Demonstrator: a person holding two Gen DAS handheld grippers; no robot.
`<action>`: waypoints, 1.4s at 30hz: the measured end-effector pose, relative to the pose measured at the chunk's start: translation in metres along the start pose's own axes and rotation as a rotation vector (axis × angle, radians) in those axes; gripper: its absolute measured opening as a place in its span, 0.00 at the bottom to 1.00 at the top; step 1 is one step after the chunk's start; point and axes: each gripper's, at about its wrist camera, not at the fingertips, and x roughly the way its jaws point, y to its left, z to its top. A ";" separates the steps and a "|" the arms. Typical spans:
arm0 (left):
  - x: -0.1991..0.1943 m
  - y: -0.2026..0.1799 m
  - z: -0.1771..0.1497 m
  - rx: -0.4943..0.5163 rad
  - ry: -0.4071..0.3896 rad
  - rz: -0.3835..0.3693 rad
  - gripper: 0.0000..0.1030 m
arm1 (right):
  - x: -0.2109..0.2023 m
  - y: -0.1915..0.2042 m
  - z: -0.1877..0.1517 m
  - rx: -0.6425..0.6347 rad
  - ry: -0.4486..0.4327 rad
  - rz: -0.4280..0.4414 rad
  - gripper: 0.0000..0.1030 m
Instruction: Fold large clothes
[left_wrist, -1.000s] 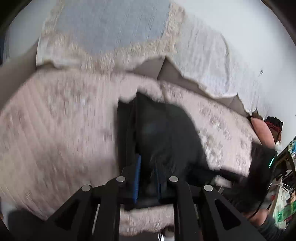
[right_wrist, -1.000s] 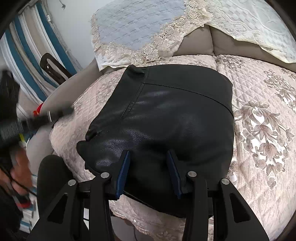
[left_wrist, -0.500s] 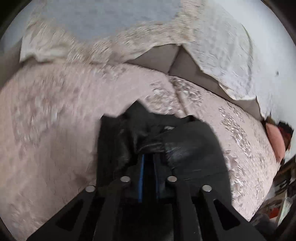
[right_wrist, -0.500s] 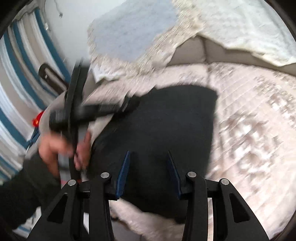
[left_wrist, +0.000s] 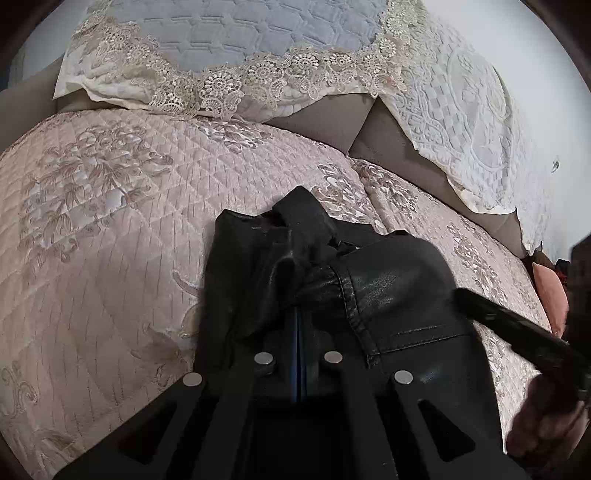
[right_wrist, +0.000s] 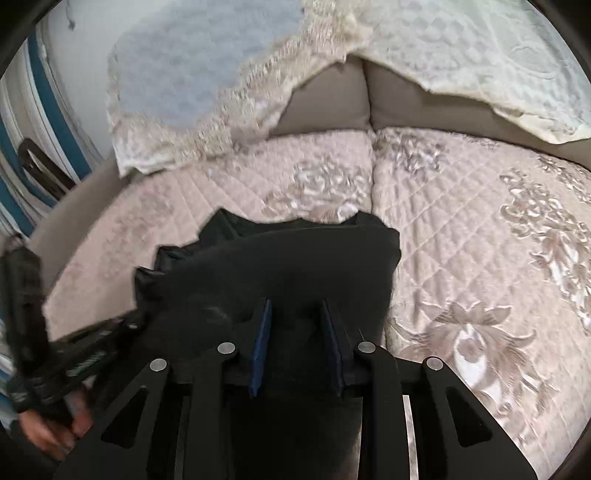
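A black leather garment (left_wrist: 388, 295) lies bunched on a pink quilted sofa seat (left_wrist: 110, 229). My left gripper (left_wrist: 300, 321) is shut on a fold of the garment's edge, the leather gathered over its tips. In the right wrist view the garment (right_wrist: 280, 266) lies folded flat. My right gripper (right_wrist: 297, 332) is open just above its near part, with dark cloth showing between the jaws. The left gripper and the hand holding it (right_wrist: 55, 354) show at the left of the right wrist view.
Lace-trimmed covers (left_wrist: 229, 48) drape over the sofa back (left_wrist: 332, 118). The right gripper tool (left_wrist: 517, 332) crosses the left wrist view at the right. A blue and white striped surface (right_wrist: 22, 122) stands left of the sofa.
My left gripper closed on the garment's edge and carried it over onto the garment. The garment now lies smaller and bunched. My right gripper stayed open and moved closer over it.
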 end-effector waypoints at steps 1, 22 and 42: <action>0.001 0.000 -0.001 0.000 -0.001 0.002 0.03 | 0.007 0.002 -0.002 -0.018 0.013 -0.018 0.28; -0.027 -0.006 -0.002 0.004 -0.020 0.021 0.03 | -0.095 0.053 -0.081 -0.093 -0.045 0.050 0.27; -0.117 -0.004 -0.067 0.073 -0.097 -0.005 0.03 | -0.105 0.058 -0.115 -0.114 -0.033 0.045 0.27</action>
